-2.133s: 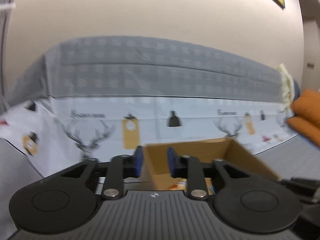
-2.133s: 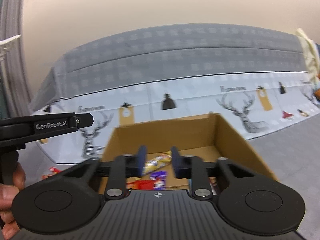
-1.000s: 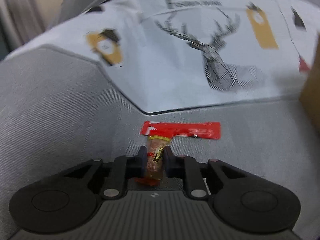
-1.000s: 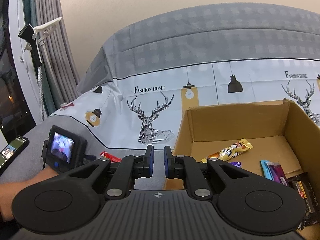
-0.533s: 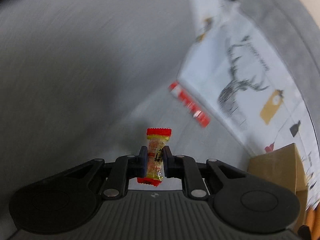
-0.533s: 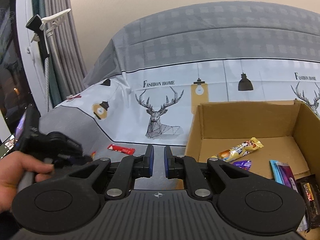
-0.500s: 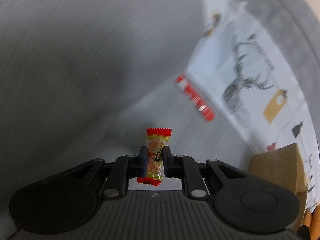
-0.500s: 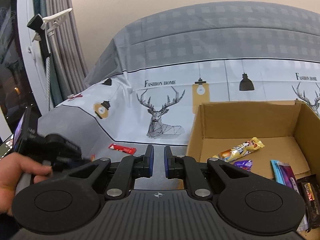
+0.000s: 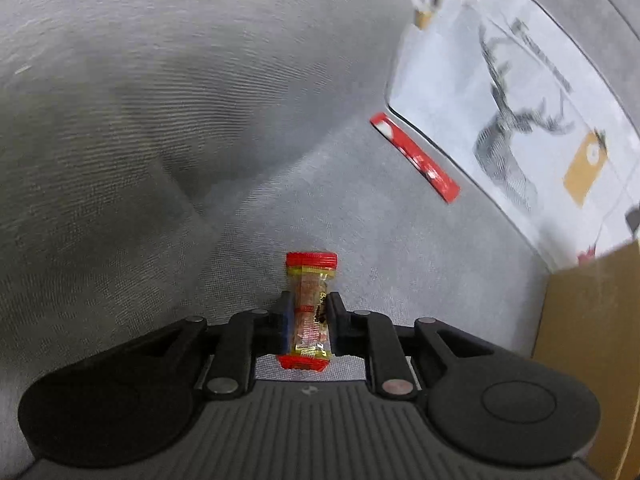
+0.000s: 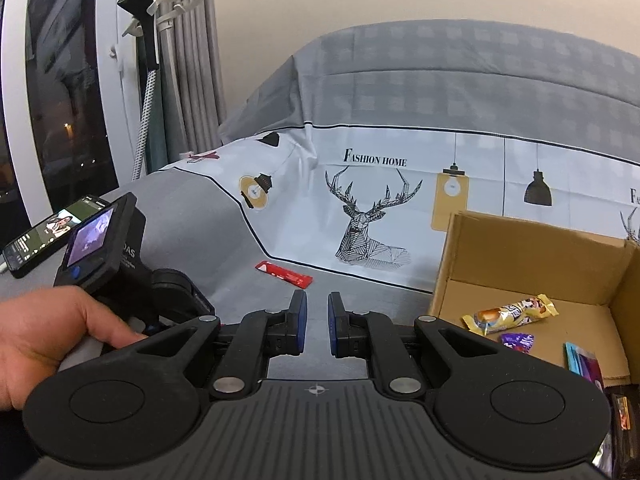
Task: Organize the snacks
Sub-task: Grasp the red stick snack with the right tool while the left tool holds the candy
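My left gripper (image 9: 307,306) is shut on a small candy (image 9: 310,304) in a clear wrapper with red ends, held above the grey bedspread (image 9: 160,120). A flat red snack stick (image 9: 414,158) lies ahead on the spread, also seen as the red stick (image 10: 283,274) in the right wrist view. The cardboard box (image 9: 588,340) stands at the right edge. My right gripper (image 10: 317,322) is shut with nothing between its blue pads. It hovers left of the open box (image 10: 532,248), which holds a yellow bar (image 10: 510,314), a purple candy (image 10: 517,341) and several other wrappers.
A hand (image 10: 52,340) holds the left gripper's handle with its small screen (image 10: 90,238) at the left. A phone (image 10: 44,236) lies on the bed's left edge. A deer-print sheet (image 10: 400,200) covers the bed beyond; a curtain and window stand behind it.
The left gripper lifted the candy off the spread and rolled, so the red stick now lies up to the right. The right view swung left, so the box shifted rightward.
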A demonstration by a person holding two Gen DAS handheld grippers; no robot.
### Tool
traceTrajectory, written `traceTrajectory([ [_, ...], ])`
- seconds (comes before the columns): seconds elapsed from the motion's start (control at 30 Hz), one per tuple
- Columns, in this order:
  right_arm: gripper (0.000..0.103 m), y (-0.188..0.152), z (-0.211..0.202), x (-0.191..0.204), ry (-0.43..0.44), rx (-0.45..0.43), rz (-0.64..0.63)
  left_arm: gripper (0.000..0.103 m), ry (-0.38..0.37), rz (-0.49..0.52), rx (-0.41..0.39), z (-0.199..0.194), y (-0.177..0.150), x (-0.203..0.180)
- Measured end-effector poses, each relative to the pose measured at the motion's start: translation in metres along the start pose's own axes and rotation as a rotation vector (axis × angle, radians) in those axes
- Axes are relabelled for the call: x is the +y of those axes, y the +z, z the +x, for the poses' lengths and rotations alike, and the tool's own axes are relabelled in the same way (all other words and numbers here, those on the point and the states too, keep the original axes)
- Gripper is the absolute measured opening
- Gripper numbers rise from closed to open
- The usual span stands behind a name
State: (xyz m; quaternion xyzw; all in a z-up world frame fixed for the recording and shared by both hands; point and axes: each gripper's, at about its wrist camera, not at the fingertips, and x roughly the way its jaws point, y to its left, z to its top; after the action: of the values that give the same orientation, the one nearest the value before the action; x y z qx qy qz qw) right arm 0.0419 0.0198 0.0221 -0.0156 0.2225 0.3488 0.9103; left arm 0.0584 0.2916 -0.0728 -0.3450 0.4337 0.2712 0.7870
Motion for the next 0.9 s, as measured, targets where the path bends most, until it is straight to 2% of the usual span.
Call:
traceTrajectory([
  [0.07, 0.013, 0.016, 0.008, -0.001, 0.024, 0.013, 0.020, 0.017, -0.017, -0.064, 0.000, -0.004, 0.000, 0.008],
  [0.17, 0.022, 0.045, 0.039, 0.006, 0.058, 0.063, 0.003, 0.017, -0.024, -0.131, 0.004, -0.008, -0.004, 0.015],
  [0.23, 0.031, 0.063, 0.069, 0.016, 0.077, 0.094, -0.021, 0.017, -0.025, -0.170, 0.013, -0.002, -0.002, 0.013],
  [0.4, 0.033, 0.087, 0.160, 0.034, 0.092, 0.201, -0.042, 0.017, -0.023, -0.244, 0.016, -0.003, -0.004, 0.020],
  [0.63, 0.035, 0.064, 0.276, 0.052, 0.062, 0.379, -0.178, 0.017, -0.020, -0.262, 0.025, -0.002, -0.003, 0.020],
  [0.77, 0.036, 0.050, 0.309, 0.053, 0.069, 0.422, -0.214, 0.017, -0.022, -0.257, 0.034, 0.000, -0.001, 0.020],
  [0.83, 0.049, 0.046, 0.320, 0.054, 0.089, 0.441, -0.232, 0.017, -0.022, -0.255, 0.036, 0.000, 0.000, 0.020],
  [0.9, 0.054, 0.040, 0.326, 0.058, 0.094, 0.457, -0.261, 0.017, -0.022, -0.257, 0.040, 0.002, 0.002, 0.021],
])
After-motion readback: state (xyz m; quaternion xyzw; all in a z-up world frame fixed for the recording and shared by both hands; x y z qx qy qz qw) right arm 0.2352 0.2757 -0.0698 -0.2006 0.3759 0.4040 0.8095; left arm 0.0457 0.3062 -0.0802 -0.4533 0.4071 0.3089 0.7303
